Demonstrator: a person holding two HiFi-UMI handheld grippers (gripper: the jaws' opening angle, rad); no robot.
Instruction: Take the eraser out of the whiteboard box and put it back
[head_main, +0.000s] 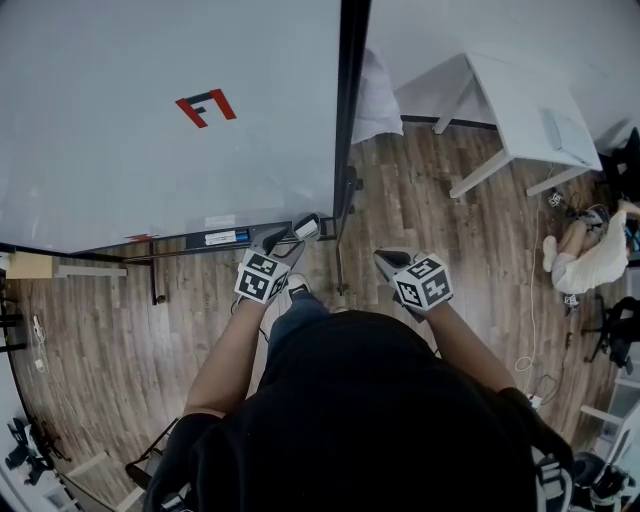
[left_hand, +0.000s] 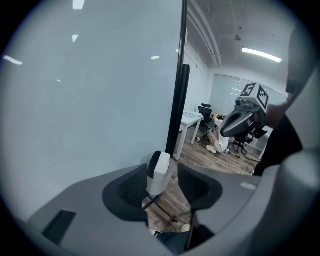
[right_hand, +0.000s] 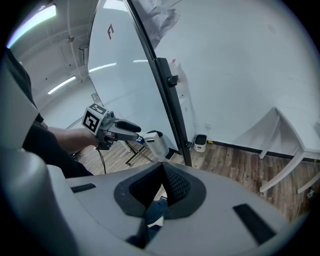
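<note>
The eraser (head_main: 307, 228), a white block with a black felt face, is in the air just off the right end of the whiteboard's (head_main: 150, 120) tray (head_main: 200, 240). My left gripper (head_main: 300, 233) is shut on it. In the left gripper view the eraser (left_hand: 160, 172) stands upright between the jaws, against the left pad. The right gripper view shows the eraser (right_hand: 156, 143) at the tip of the left gripper (right_hand: 146, 136). My right gripper (head_main: 385, 262) hovers to the right over the floor, shut, and its jaws (right_hand: 162, 167) hold nothing.
The whiteboard's black post (head_main: 350, 100) and stand legs rise just right of the eraser. A white table (head_main: 520, 110) stands at the back right. A person (head_main: 590, 255) sits on the wooden floor at far right, near cables and chairs. A cardboard box (head_main: 30, 265) lies at left.
</note>
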